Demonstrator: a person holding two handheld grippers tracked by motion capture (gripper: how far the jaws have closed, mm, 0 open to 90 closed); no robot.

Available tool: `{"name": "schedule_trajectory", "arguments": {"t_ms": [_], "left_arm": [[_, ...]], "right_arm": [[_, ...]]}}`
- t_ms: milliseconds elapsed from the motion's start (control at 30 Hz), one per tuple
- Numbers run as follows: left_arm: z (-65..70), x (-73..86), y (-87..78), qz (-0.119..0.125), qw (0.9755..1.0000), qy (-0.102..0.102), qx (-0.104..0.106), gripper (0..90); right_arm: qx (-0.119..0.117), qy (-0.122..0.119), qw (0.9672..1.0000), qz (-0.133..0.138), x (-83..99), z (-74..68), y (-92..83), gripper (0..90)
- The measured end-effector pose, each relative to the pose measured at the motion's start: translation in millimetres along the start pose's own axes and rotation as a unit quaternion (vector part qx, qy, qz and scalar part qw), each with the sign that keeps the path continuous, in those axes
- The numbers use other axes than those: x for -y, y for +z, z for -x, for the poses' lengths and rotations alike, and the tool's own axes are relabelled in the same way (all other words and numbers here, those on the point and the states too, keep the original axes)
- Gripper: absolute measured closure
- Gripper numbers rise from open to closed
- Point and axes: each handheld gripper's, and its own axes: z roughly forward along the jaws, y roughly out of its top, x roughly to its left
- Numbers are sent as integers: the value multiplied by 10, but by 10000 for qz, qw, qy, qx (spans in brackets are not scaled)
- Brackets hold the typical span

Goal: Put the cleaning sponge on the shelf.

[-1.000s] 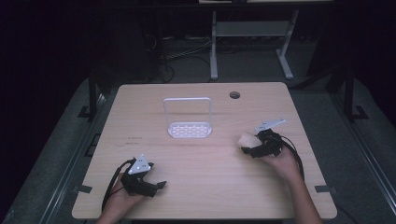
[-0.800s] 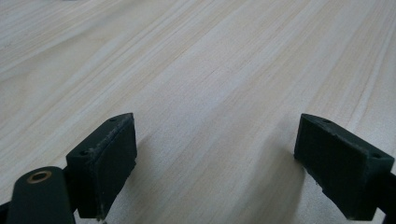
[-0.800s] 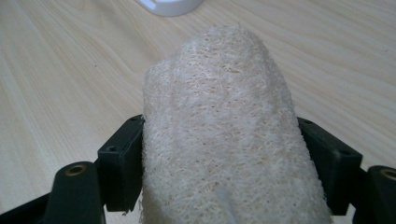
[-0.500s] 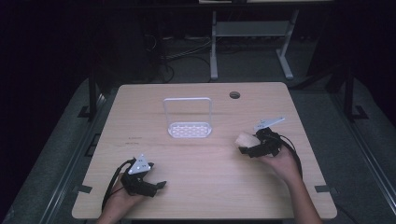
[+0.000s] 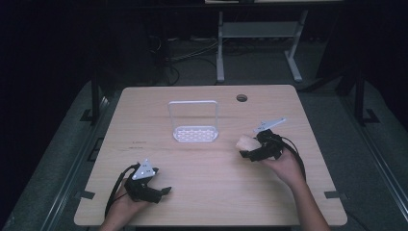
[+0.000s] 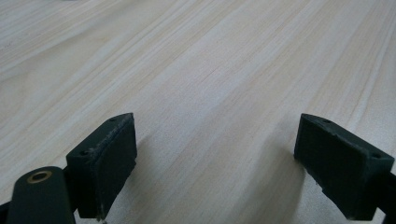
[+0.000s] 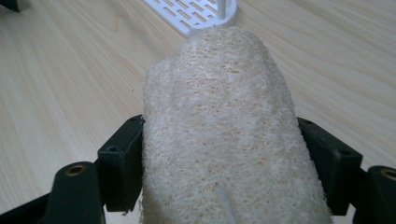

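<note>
A cream loofah sponge (image 7: 224, 126) fills the space between the two black jaws of my right gripper (image 7: 219, 163), which press on both its sides. From above, the right gripper (image 5: 248, 150) holds the sponge (image 5: 246, 142) a little over the table's right half, pointing left toward a white rack (image 5: 194, 126). That rack has a slotted base (image 7: 196, 14) and an upright wire frame. My left gripper (image 5: 163, 191) rests near the front left edge. Its jaws (image 6: 219, 163) stand wide apart over bare wood with nothing between them.
The light wooden table (image 5: 207, 202) has a round cable hole (image 5: 241, 98) at the back right. Beyond the table stands a metal stand (image 5: 260, 33) on a dark floor with cables. Black cables trail from both grippers.
My right gripper has lifted slightly with the sponge held in it. The left gripper has stayed where it was.
</note>
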Motion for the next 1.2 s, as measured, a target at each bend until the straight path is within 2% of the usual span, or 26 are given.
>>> {"name": "schedule_trajectory", "arguments": {"t_ms": [200, 300, 633, 1200], "left_arm": [[5, 0, 4, 29, 10000, -36, 2, 124], [2, 0, 2, 15, 10000, -17, -1, 123], [0, -2, -1, -2, 10000, -5, 4, 123], [0, -2, 0, -3, 10000, -2, 2, 123]], "right_arm": [[-55, -87, 9999, 38, -80, -43, 12, 255], [-165, -110, 9997, 105, -128, -64, 22, 255], [-164, -290, 9994, 80, -260, -147, 87, 255], [-251, -462, 9986, 101, -476, -259, 191, 255]]}}
